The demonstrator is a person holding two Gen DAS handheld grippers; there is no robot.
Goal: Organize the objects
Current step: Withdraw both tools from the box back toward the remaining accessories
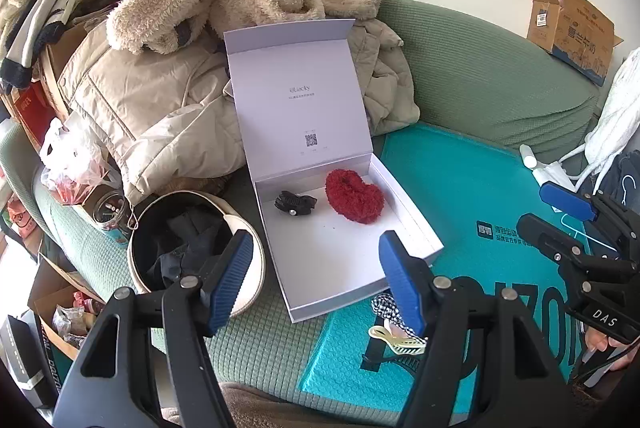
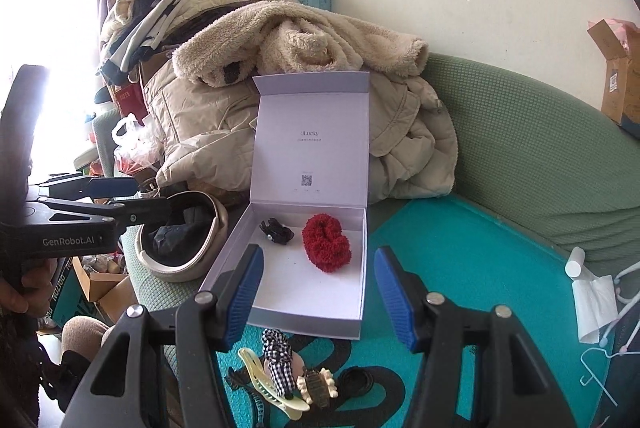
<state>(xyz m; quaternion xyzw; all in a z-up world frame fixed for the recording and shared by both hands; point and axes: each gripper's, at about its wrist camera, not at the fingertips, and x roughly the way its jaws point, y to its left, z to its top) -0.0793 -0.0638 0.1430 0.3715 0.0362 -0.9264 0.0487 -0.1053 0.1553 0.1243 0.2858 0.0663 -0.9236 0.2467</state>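
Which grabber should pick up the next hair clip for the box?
Probably the right gripper. It is open, and the yellow clip and checkered scrunchie lie just below its fingers, in front of the white box. The left gripper sits nearer the round basket.

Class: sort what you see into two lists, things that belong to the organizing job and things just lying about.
Job: white box, red scrunchie, black clip, yellow clip, checked hair tie, beige claw clip.

Lying about: coats, cardboard box, round basket.
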